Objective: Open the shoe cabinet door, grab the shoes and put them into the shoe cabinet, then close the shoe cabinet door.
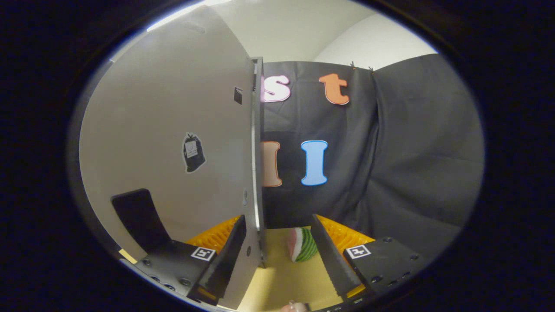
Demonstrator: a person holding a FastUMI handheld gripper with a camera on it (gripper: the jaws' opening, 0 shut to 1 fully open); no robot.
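The shoe cabinet door (173, 108) is a tall beige panel with a small dark sticker (193, 152) on its face. It stands edge-on in front of me. Its free edge (258, 151) runs upright between the fingers of my gripper (277, 219), close against the left finger (230, 253) and well apart from the right finger (331, 255). The gripper is open and the fingers do not press on the door. A small round fitting (245, 197) sits on the door's face near that edge.
A toy watermelon slice (302, 245) lies on the yellow tabletop (282, 281) between the fingers, just beyond the door's edge. Orange ribbed plastic (347, 236) shows behind both fingers. Black cloth hangs beyond. A fingertip (295, 307) shows at the gripper's base.
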